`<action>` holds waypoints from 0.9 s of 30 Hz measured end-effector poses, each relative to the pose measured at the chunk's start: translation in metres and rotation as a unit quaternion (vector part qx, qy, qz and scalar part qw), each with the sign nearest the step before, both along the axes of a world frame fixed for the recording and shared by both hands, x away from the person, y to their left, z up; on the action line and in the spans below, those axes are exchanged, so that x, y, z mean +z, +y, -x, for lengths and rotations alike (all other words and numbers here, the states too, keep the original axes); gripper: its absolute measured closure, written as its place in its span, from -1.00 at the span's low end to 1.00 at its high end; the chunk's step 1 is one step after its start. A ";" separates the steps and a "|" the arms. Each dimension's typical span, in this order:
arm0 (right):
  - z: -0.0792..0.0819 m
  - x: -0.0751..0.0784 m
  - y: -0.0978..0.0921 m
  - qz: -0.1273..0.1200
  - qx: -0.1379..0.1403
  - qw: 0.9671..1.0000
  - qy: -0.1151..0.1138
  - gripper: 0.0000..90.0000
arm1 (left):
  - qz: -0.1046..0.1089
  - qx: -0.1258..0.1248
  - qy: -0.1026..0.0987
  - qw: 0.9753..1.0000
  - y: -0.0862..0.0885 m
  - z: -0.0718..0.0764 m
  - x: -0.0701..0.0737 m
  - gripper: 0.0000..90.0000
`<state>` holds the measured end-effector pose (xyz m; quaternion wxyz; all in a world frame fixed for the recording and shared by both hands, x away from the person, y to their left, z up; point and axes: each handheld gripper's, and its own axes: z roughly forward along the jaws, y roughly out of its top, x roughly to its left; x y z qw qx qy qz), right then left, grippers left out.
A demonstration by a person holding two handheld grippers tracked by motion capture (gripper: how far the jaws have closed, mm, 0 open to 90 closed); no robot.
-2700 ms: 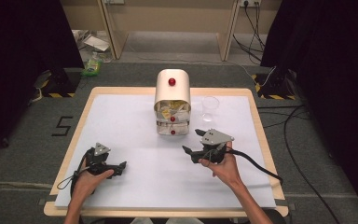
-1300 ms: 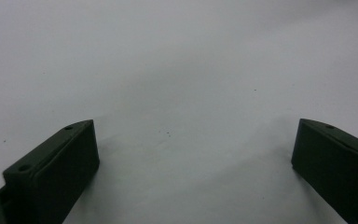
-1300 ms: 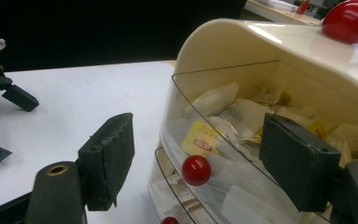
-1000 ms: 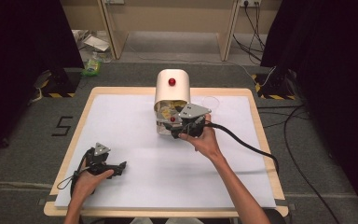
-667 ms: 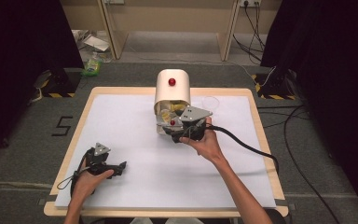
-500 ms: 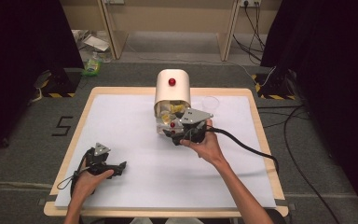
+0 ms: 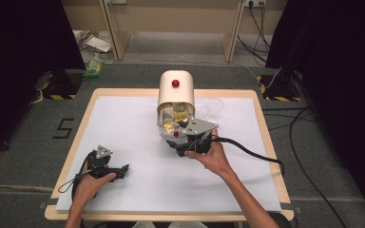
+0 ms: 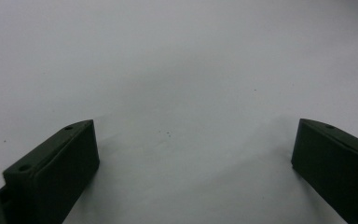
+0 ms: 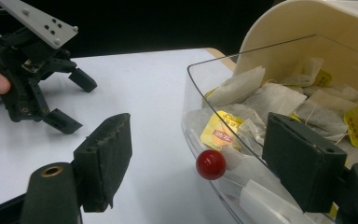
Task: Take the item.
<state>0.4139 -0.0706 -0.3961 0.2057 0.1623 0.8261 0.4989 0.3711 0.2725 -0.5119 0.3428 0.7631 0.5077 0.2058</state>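
My right gripper point(image 9: 198, 158) is spread wide, its jaws either side of the red knob point(image 9: 210, 164) on the clear drawer point(image 9: 200, 84) of the tea bag dispenser point(image 7: 176, 90), not touching it. Tea bags point(image 9: 261, 100) fill the drawer. My left gripper point(image 7: 119, 172) rests agape on the white table point(image 7: 133, 118), well apart.

The whole table point(image 7: 123, 114) is seen from above and behind the person, looking forward and down. From the left tool, bare white tabletop is viewed at close range. The tea-bag dispenser point(image 9: 279, 93) is viewed closely from the right tool and is shared with the high view, as is the left tool point(image 9: 65, 100).
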 end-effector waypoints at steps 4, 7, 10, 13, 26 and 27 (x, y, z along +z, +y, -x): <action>0.005 -0.001 0.000 0.003 0.004 1.000 0.002 -0.45 | 0.000 0.000 0.000 1.000 0.000 0.000 0.000 -1.00; 0.009 -0.002 -0.001 0.006 0.006 1.000 0.002 -0.44 | 0.000 0.000 0.000 1.000 0.000 0.000 0.000 -1.00; 0.013 -0.004 -0.002 0.002 0.010 1.000 0.005 -0.44 | 0.000 0.000 0.000 1.000 0.000 0.000 0.000 -1.00; 0.015 -0.005 -0.005 -0.002 0.012 1.000 0.007 -0.41 | 0.000 0.000 0.000 1.000 0.000 0.000 0.000 -1.00; 0.021 -0.008 -0.007 -0.001 0.015 1.000 0.006 -0.40 | 0.000 0.000 0.000 1.000 0.000 0.000 0.000 -1.00; 0.022 -0.009 -0.007 0.000 0.015 1.000 0.004 -0.40 | 0.000 0.000 0.000 1.000 0.000 0.000 0.000 -1.00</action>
